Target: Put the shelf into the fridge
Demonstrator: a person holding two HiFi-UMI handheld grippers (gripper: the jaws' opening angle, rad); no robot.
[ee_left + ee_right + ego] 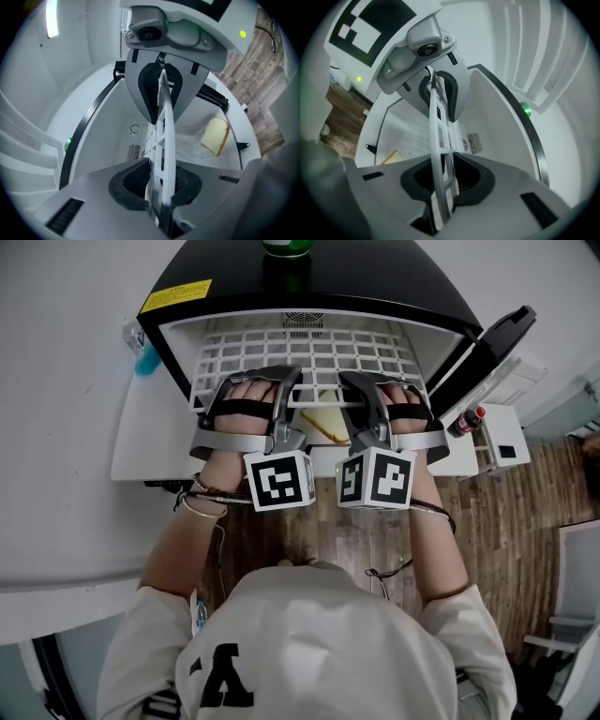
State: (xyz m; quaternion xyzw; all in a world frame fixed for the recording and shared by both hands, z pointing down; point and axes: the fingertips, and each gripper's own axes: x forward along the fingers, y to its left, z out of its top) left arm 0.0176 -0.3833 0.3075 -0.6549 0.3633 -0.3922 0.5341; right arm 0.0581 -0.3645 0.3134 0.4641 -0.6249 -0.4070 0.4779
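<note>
Sliding the shelf [309, 352] into the fridge [412, 296] is the step in hand. Each hand-held gripper, left [284, 390] and right [361, 395], is clamped on its front edge, with the far end already inside. Next, probably, a level, even push toward the back.

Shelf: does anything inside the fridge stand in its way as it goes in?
Nothing visible does. The shelf, clamped in the left gripper and right gripper, is partly inside the fridge. The bread slice lies on the fridge floor below it, clear of its path.
</note>
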